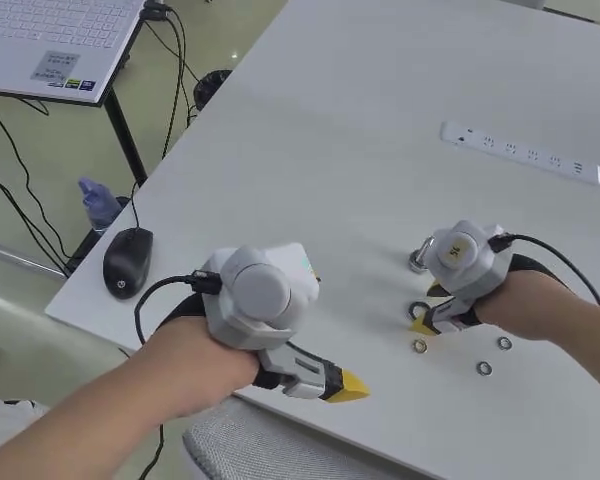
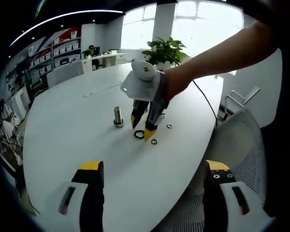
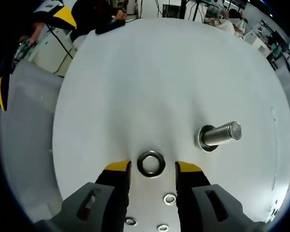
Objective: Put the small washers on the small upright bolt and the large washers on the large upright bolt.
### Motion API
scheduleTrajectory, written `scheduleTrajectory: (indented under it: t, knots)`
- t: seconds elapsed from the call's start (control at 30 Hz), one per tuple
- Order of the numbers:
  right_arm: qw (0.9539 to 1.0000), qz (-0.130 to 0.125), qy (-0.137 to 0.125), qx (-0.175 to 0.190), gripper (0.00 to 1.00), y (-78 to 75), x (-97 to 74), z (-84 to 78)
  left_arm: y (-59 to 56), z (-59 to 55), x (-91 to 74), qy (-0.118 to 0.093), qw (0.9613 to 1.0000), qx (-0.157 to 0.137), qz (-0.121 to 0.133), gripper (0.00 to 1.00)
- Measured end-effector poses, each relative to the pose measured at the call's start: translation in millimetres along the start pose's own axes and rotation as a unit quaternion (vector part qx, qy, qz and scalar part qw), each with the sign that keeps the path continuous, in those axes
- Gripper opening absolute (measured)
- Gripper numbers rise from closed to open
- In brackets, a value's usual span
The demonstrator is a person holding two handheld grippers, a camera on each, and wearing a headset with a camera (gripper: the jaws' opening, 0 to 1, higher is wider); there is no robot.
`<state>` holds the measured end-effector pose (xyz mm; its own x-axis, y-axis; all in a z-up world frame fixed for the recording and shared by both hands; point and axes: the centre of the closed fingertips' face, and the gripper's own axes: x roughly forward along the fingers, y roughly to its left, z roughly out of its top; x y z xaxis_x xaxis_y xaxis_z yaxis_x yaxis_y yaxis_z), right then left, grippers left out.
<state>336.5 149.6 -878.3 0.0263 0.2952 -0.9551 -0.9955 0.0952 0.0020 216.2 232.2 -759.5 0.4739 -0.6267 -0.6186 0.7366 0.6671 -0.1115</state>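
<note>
A large upright bolt point(image 3: 220, 135) stands on the white table point(image 1: 360, 130). A large washer point(image 3: 151, 163) lies flat beside it, between the open jaws of my right gripper point(image 3: 153, 167), whose yellow tips are down at the tabletop on either side of it. Three small washers point(image 3: 169, 198) lie just behind those jaws. In the head view, my right gripper point(image 1: 428, 308) sits near the bolt point(image 1: 418, 258), with small washers point(image 1: 484, 368) to its right. My left gripper point(image 1: 342, 386) hovers at the table's near edge, open and holding nothing, and points at the right gripper point(image 2: 142, 126).
A white power strip point(image 1: 520, 152) lies at the far right of the table. A black mouse point(image 1: 127, 260) rests at the left corner. A laptop point(image 1: 60, 40) sits on a side stand, a blue bottle point(image 1: 100, 203) is on the floor, and a grey chair point(image 1: 270, 450) is below the near edge.
</note>
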Motion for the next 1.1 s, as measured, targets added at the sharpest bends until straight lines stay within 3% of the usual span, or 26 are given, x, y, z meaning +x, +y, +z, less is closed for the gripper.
scheduleTrajectory:
  t: [0.2,0.4,0.5,0.73,1.1]
  knots:
    - [0.9998,-0.002,0.021,-0.001,0.36,1.0,-0.4,-0.4,-0.2,-1.9,-0.1,0.000,1.0000,-0.002,0.001,0.83]
    - [0.9997,-0.004,0.026,0.003,0.34,2.3,-0.6,-1.2,-2.1,-3.1,-0.6,0.003,1.0000,-0.001,0.000,0.82]
    - [0.9993,-0.007,0.036,0.004,0.24,3.8,-1.6,-3.9,-1.2,-3.0,-2.1,0.002,1.0000,-0.004,0.002,0.82]
    - [0.9984,-0.014,0.054,0.007,0.23,5.9,-4.4,-0.7,0.7,-2.0,-1.8,0.003,1.0000,-0.002,0.005,0.81]
    - [0.9987,-0.004,0.050,0.003,0.21,2.5,-3.5,-1.3,-1.9,2.5,-3.2,-0.003,0.9999,-0.001,0.011,0.80]
